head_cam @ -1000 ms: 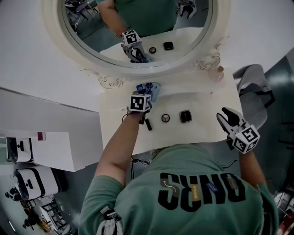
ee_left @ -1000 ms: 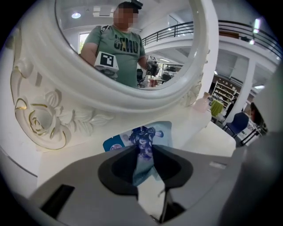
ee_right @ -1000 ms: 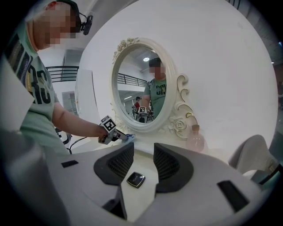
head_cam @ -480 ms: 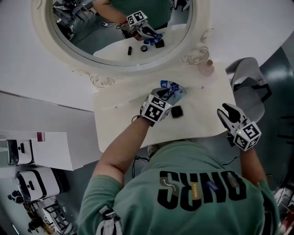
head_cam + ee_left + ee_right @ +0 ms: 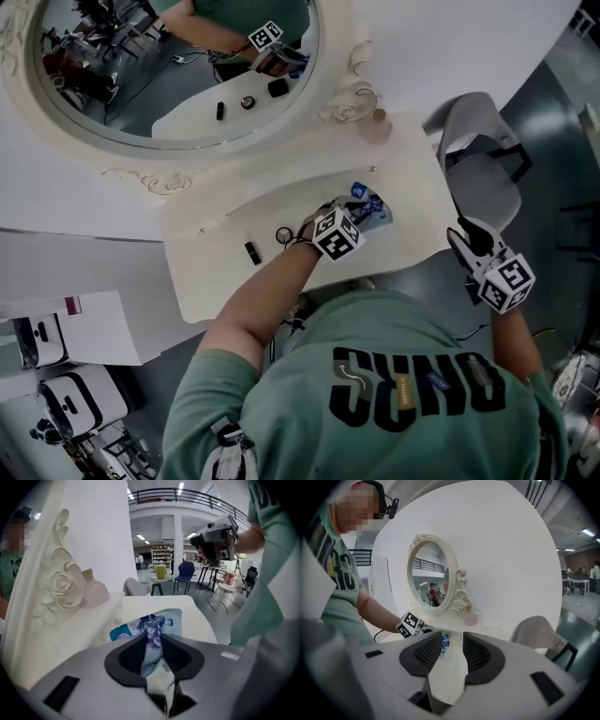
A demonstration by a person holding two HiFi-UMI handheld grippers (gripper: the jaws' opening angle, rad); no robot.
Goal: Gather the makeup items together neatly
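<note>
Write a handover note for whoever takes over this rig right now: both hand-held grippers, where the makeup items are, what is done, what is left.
Left hand-held gripper: shut on the blue sachet, over the right part of the table.
Right hand-held gripper: open, empty, off the table's right edge.
Items: round compact and black tube lie apart on the table, left of the left gripper. Square compact shows only in the mirror, beside that gripper.
Done: sachet gripped.
Left: probably set it down and bring all the items close together.
</note>
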